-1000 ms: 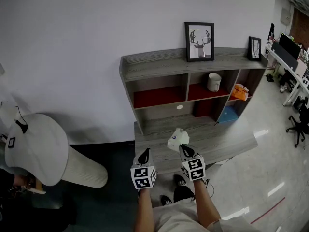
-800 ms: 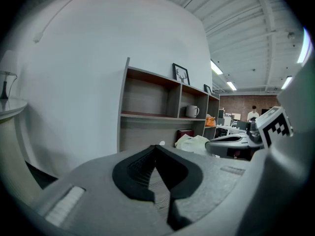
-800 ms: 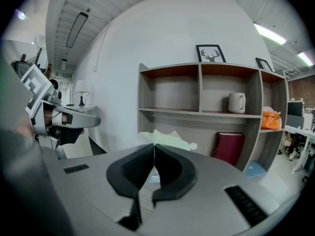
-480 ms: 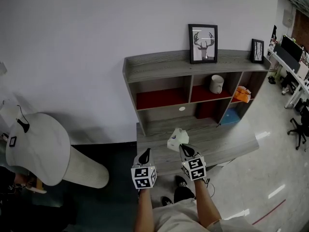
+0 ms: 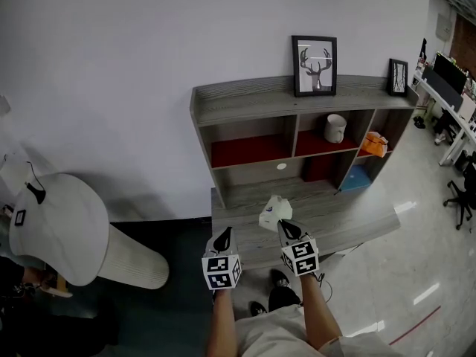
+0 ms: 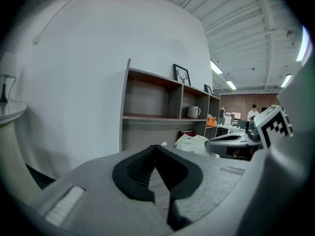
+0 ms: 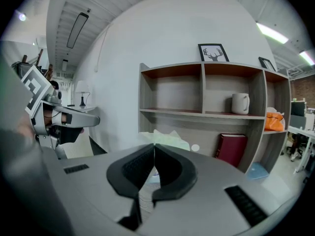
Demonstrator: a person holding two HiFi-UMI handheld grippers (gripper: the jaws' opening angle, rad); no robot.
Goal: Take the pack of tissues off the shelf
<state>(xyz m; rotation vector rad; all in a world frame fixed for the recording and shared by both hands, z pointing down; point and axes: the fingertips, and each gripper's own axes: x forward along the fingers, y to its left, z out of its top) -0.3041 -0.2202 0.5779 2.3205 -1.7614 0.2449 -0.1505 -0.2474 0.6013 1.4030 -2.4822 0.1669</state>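
1 pack of tissues (image 5: 274, 213): off shelf (image 5: 245, 100), pinched in right gripper (image 5: 285, 227) over desk (image 5: 349, 222). Left gripper (image 5: 223, 234): closed, empty. Next, likely: steady set-down, release.

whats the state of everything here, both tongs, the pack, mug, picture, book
left tongs: shut, empty
right tongs: shut, apparently pinching the pack's near edge
pack of tissues: crumpled, out of the shelf, over the desk top
mug: upright in an upper compartment
deer picture: upright on the shelf top
red book: standing upright in a lower compartment
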